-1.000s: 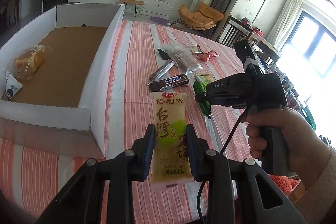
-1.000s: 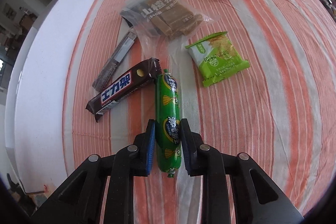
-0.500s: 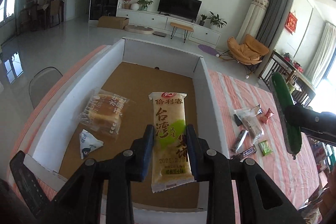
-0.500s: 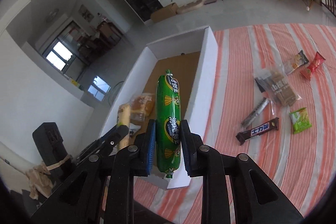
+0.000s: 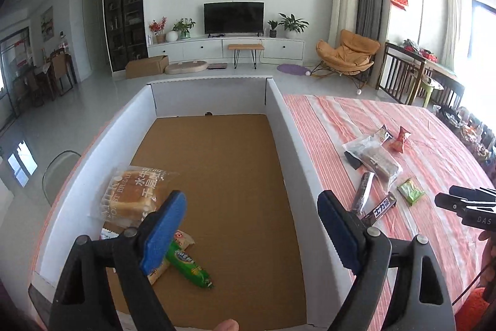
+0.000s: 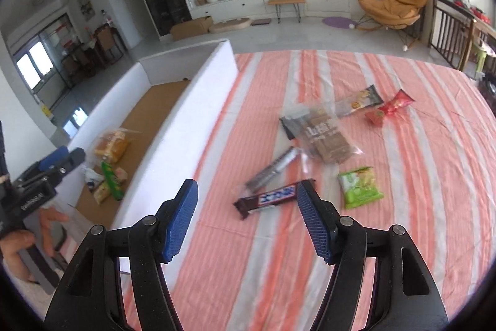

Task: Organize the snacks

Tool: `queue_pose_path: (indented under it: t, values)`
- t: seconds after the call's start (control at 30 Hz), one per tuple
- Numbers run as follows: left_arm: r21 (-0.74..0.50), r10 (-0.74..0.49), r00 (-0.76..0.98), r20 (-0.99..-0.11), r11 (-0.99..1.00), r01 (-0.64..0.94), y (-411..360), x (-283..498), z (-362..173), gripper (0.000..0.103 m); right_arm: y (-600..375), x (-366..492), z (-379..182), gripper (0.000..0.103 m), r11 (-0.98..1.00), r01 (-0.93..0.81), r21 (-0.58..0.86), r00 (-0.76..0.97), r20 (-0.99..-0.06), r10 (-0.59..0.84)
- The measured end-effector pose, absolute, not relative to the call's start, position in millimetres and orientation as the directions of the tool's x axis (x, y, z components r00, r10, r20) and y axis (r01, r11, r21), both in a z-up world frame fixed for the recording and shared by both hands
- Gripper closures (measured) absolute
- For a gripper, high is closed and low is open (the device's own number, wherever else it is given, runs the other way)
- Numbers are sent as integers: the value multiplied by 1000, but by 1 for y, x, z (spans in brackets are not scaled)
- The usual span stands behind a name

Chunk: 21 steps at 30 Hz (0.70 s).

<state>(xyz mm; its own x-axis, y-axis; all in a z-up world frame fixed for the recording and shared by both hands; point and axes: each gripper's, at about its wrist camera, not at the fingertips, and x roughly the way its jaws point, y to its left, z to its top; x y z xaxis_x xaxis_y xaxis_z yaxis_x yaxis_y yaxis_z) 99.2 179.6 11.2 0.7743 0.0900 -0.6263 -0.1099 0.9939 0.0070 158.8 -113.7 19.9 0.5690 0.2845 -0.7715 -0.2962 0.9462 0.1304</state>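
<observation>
Snacks lie in two groups: some inside the white-walled cardboard box [image 5: 288, 145], the others on the striped tablecloth [image 6: 418, 176] beside it. In the box's near left corner, a bagged bread loaf [image 5: 136, 194] sits against the left wall, with a green sausage stick [image 5: 189, 266] lying across a yellow cake bar [image 5: 158, 272] just in front of it. The left gripper [image 5: 251, 231] hovers above the box with its blue-padded fingers [image 5: 162, 231] spread wide and nothing between them. The right gripper [image 6: 248, 219] is over the cloth near the box's right wall, its fingers also wide apart and empty. Beyond it lie a brown chocolate bar [image 6: 272, 197], a silver-wrapped bar [image 6: 272, 169], a clear bag of brown slabs [image 6: 322, 135], a green packet [image 6: 361, 186], a red packet [image 6: 389, 107] and a dark-ended long packet [image 6: 359, 101].
</observation>
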Motion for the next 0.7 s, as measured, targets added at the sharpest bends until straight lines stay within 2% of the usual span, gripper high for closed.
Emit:
queue_pose_path:
  t: [0.1,0.17,0.23,0.33,0.4,0.53,0.57,0.67,0.7]
  values:
    - [53,94,714,-694,995,-80,159,115,-8,18,-171,161,-16,33,984,-158,79,574,-804,157]
    - [81,110,735,-670,994,-76,151,112,-5,19,-199,158,-27,33,993,-97,69,591,-799,113]
    - [48,100,748,-657,995,-90,152,106,0,18,-217,155,-33,33,997,-50,55,608,-790,74]
    - [-12,64,713,-699,995,-101,159,104,-4,18,-232,157,-40,33,999,1,36,622,-782,28]
    - [-10,62,714,-697,995,-96,157,99,-2,18,-242,154,-46,33,999,26,30,628,-778,7]
    - [-7,91,784,-614,993,-120,141,80,26,17,-252,151,-60,33,996,70,51,620,-784,-4]
    - [-14,81,812,-579,994,-110,132,73,36,13,-255,153,-61,33,994,81,68,617,-787,4]
    - [-75,-17,861,-509,997,-25,101,54,61,1,-265,150,-60,33,989,118,89,627,-779,-5]
    - [-101,-61,863,-501,995,12,89,50,65,0,-267,148,-61,33,986,134,97,624,-781,-8]
